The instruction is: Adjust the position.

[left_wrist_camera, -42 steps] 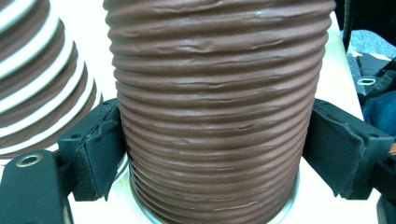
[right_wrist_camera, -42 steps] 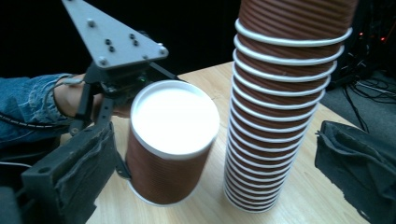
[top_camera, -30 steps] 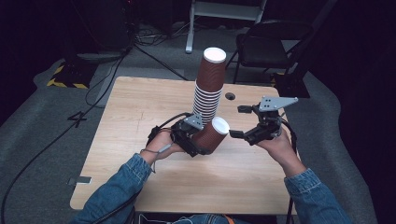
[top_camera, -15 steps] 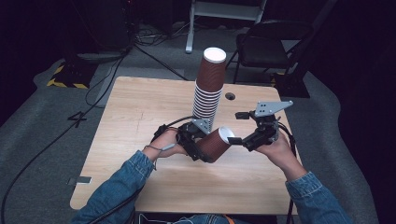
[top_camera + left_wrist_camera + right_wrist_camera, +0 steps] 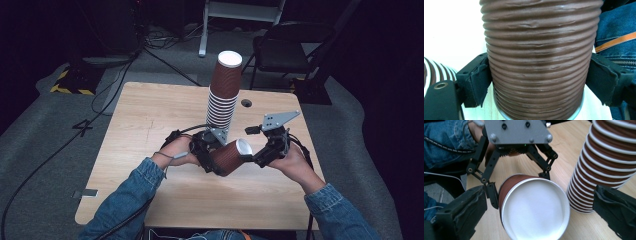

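Observation:
A brown ribbed paper cup (image 5: 229,159) lies tilted on its side just above the wooden table (image 5: 150,120), its white end facing right. My left gripper (image 5: 219,159) is shut on it. In the left gripper view both black pads (image 5: 477,80) press the cup's (image 5: 539,50) ribbed wall. My right gripper (image 5: 257,159) stands open just right of that white end. In the right gripper view its jaws flank the cup (image 5: 535,212) without touching it, and the left gripper (image 5: 517,135) faces me. A tall upside-down stack of the same cups (image 5: 223,95) rises behind.
The cup stack (image 5: 609,165) stands close on the right in the right gripper view, near my right jaw. A cable hole (image 5: 246,103) sits in the table's far part. A black chair (image 5: 285,50) and floor cables (image 5: 125,65) lie beyond the table.
The held cup has sunk a little and tipped flatter, nearer the person. The right gripper has drawn closer to its white end.

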Action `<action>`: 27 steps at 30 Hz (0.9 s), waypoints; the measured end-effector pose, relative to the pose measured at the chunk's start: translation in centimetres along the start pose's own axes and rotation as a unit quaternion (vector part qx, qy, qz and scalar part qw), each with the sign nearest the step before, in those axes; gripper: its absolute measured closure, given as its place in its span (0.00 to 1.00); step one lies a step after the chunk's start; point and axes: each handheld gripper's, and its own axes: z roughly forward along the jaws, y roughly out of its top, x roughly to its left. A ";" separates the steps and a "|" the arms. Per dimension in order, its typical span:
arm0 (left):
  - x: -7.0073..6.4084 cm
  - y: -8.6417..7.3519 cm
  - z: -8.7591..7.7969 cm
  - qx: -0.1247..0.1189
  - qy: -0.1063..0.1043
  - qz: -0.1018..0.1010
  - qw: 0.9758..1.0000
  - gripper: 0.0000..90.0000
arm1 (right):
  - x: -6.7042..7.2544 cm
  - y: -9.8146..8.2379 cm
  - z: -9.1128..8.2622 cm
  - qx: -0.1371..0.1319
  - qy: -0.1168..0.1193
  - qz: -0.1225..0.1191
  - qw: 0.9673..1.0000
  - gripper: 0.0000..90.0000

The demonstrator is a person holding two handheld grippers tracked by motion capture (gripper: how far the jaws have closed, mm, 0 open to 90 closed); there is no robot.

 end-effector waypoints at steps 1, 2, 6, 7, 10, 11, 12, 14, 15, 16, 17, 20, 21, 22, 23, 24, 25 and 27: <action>0.0 0.0 0.0 0.001 -0.001 0.001 1.000 0.15 | 0.0 0.0 0.2 0.005 0.001 -0.001 1.000 0.00; 0.0 0.0 0.0 0.001 -0.001 0.001 1.000 0.15 | 0.0 0.0 0.2 0.005 0.001 -0.001 1.000 0.00; 0.0 0.0 0.0 0.000 -0.003 0.000 1.000 0.15 | -0.1 0.1 0.8 0.022 0.006 -0.004 1.000 0.00; 0.0 0.0 0.0 0.000 -0.003 0.001 1.000 0.15 | -0.1 0.1 1.0 0.026 0.007 -0.004 1.000 0.00; 0.0 0.0 0.0 -0.001 -0.004 0.003 1.000 0.15 | -0.1 0.1 1.3 0.037 0.011 -0.004 0.999 0.00; 0.0 0.1 0.0 0.002 -0.003 0.004 1.000 0.15 | -0.1 0.1 1.4 0.042 0.013 -0.003 0.999 0.00; 0.0 0.1 0.1 0.003 -0.004 0.005 1.000 0.15 | -0.1 0.1 1.6 0.049 0.015 -0.004 0.999 0.00; -0.1 0.1 0.1 0.002 -0.003 0.005 1.000 0.15 | -0.1 0.0 1.8 0.057 0.019 -0.007 0.998 0.01; -0.1 0.1 0.1 0.002 -0.002 0.006 1.000 0.15 | -0.1 0.0 1.9 0.063 0.021 -0.008 0.998 0.03; -0.1 0.1 0.1 0.001 -0.004 0.005 1.000 0.15 | -0.1 0.0 1.9 0.063 0.021 -0.008 0.998 0.03; -0.1 0.1 0.0 -0.001 -0.005 0.005 1.000 0.15 | -0.1 0.0 2.0 0.067 0.022 -0.008 0.997 0.04; -0.2 0.2 -0.1 -0.002 -0.004 0.007 1.000 0.15 | -0.2 -0.1 2.1 0.073 0.025 -0.009 0.997 0.06; -0.2 0.2 -0.1 -0.002 -0.003 0.007 1.000 0.15 | -0.3 -0.1 2.1 0.075 0.029 -0.005 0.997 0.06; -0.2 0.2 -0.1 -0.002 -0.003 0.007 1.000 0.15 | -0.3 -0.1 2.1 0.075 0.029 -0.005 0.997 0.06; -0.2 0.1 -0.1 -0.001 -0.003 0.008 1.000 0.15 | -0.4 -0.2 2.2 0.075 0.029 -0.005 0.997 0.07; -0.2 0.1 -0.1 -0.001 -0.003 0.008 1.000 0.15 | -0.3 -0.2 2.2 0.076 0.029 -0.005 0.997 0.07; -0.2 0.1 -0.1 -0.002 -0.004 0.008 1.000 0.15 | -0.4 -0.2 2.2 0.077 0.031 -0.005 0.997 0.09; -0.2 0.1 0.0 -0.002 -0.002 0.007 1.000 0.15 | -0.3 -0.2 2.2 0.081 0.038 -0.004 0.996 0.13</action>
